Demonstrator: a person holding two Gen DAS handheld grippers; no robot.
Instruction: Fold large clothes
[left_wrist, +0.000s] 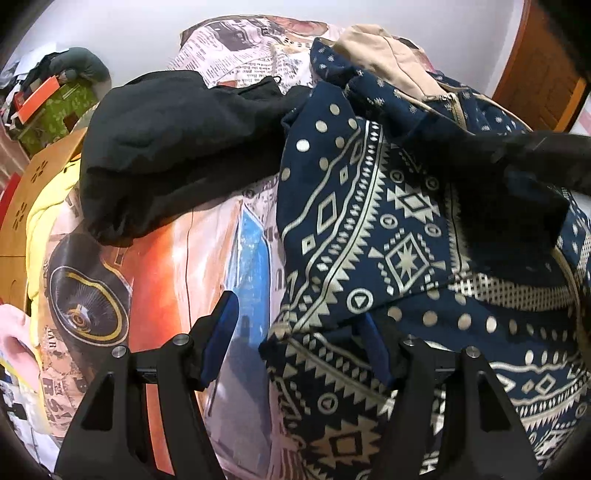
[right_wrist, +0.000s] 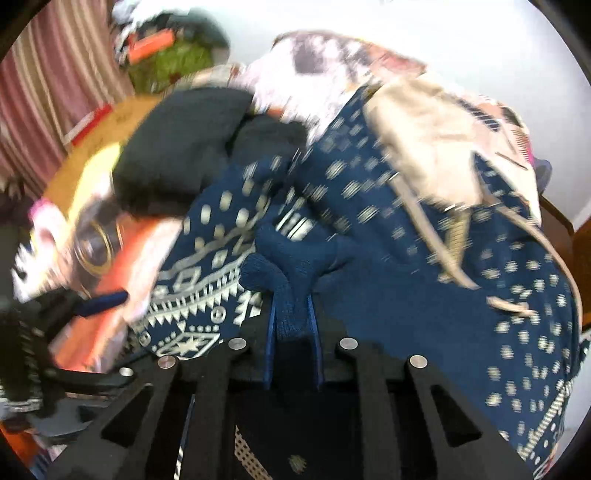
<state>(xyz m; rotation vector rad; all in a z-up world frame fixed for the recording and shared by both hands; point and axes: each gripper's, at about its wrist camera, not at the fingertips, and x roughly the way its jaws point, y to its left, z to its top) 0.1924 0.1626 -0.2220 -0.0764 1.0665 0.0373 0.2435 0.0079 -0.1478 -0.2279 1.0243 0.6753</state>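
**A:** White wall (left_wrist: 110, 33) behind, and a bed cover (left_wrist: 221, 236) with a big orange car picture under all the clothes. What are your claws doing?

**B:** Your right claw (right_wrist: 293, 314) is squeezed shut on a bunched bit of the blue patterned dress (left_wrist: 369, 229). Your left claw (left_wrist: 295, 325) is open, with the dress edge poking in between its fingers.

**A:** Where does the dress go from there?

**B:** Out from both claws, it runs up and away toward the wall, long way pointing at its tan top part (left_wrist: 373, 55). A black garment (left_wrist: 166, 147) lies just left of it.

**A:** Which claw is closer?

**B:** Both are at the near end. I think your left claw should pinch next.
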